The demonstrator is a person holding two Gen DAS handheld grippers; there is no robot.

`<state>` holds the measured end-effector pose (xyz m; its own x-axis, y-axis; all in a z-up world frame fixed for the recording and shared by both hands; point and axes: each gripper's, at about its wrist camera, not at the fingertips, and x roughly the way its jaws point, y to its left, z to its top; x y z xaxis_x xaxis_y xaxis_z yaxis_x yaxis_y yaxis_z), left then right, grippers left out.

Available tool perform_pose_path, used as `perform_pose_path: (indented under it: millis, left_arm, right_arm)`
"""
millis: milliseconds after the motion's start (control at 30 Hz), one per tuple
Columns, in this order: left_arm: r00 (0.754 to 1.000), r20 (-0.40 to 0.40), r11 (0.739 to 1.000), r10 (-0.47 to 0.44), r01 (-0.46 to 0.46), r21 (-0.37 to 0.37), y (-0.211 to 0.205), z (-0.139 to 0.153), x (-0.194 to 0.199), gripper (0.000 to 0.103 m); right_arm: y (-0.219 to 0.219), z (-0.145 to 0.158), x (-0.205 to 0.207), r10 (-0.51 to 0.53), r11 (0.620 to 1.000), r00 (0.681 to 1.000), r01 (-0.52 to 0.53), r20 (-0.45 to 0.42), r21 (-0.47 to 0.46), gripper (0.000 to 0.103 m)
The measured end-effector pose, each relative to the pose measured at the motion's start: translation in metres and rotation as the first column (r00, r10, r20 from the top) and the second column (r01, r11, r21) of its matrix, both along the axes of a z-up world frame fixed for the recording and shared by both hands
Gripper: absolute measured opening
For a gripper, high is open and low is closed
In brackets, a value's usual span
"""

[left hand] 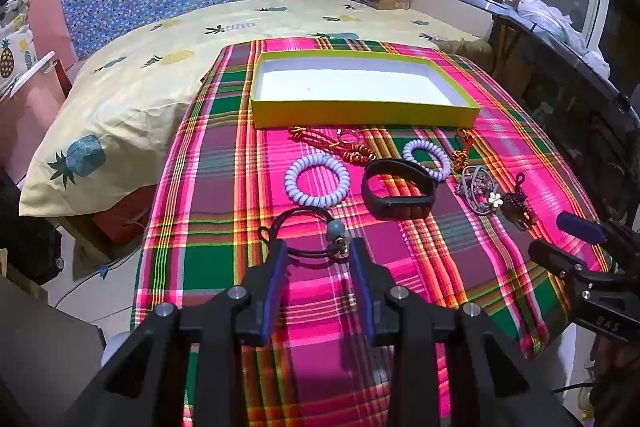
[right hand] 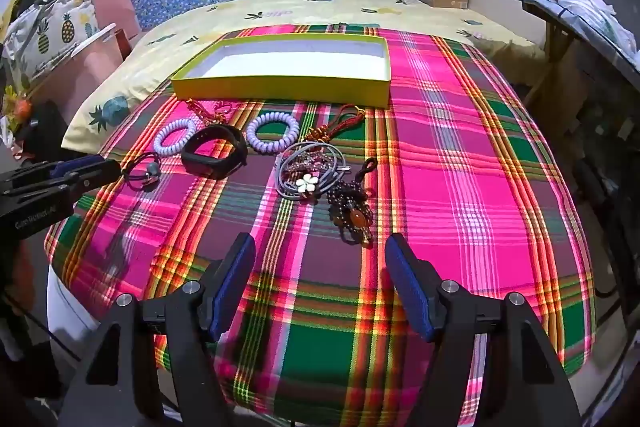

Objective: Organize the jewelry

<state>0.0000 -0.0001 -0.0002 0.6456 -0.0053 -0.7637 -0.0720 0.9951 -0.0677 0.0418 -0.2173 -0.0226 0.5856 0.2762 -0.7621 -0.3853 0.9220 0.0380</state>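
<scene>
Left gripper (left hand: 318, 255), jaws apart, straddles the black beaded hair tie (left hand: 316, 233) on the plaid cloth (left hand: 224, 219). Right gripper (right hand: 320, 259) open, empty, near the beaded bracelet (right hand: 352, 211). Yellow box (left hand: 360, 113) beyond.

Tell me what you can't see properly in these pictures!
- Black cord hair tie: left wrist view, the left tool covers its near part, so contact is unclear.
- Grey cord tangle: both views, pieces overlap; cannot count them.
- Yellow box: left wrist view, its near wall hides the nearest floor.
- Right tool: left wrist view, cut off by the right edge.
</scene>
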Motion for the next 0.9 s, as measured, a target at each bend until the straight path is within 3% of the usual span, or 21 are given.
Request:
perform_pose_path:
  millis: [267,467,900]
  left_arm:
    - [1.0,0.004,1.0,-0.006,0.006,-0.014,0.012,0.002,-0.012,0.033]
    - [1.0,-0.01,1.0,-0.004,0.004,0.014,-0.002,0.003,-0.007,0.033]
    - [1.0,-0.02,1.0,-0.024,0.024,-0.017,-0.002,0.002,-0.009,0.033]
  right_arm:
    - [0.003,0.009,-0.003,0.01,1.0,1.0,-0.01,0.007,0.002,0.068]
    - [0.008,0.006,-0.007,0.02,1.0,1.0,-0.02,0.022,-0.008,0.068]
    - [0.008,0.008,-0.007,0.022,1.0,0.999,-0.022,0.024,-0.009,0.068]
